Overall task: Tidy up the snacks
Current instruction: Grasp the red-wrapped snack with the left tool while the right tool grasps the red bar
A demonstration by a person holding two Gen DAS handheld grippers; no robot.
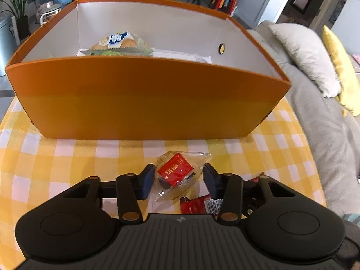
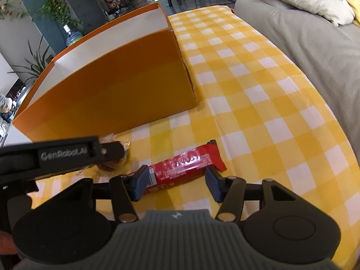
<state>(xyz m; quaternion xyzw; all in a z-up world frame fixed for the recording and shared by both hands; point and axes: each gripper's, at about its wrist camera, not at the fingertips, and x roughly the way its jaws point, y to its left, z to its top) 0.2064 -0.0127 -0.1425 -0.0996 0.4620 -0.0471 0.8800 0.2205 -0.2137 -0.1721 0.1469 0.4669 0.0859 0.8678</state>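
My left gripper (image 1: 179,180) holds a clear snack packet with a red label (image 1: 176,173) between its blue pads. Both pads touch the wrapper, and the packet rests on the yellow checked tablecloth (image 1: 67,157) just in front of the orange box (image 1: 144,99). A green and white snack bag (image 1: 121,43) lies inside the box. My right gripper (image 2: 176,181) is closed around a red snack bar (image 2: 184,166) that lies slantwise on the cloth. Its left pad covers one end, and its right pad is against the bar's edge. The left gripper's finger (image 2: 108,151) shows at the left of the right wrist view.
More red wrappers (image 1: 200,204) lie under my left gripper. A grey sofa (image 2: 315,51) with a beige cushion (image 1: 303,54) and a yellow cushion (image 1: 339,67) borders the table on the right. The orange box (image 2: 117,90) takes up the far left of the cloth.
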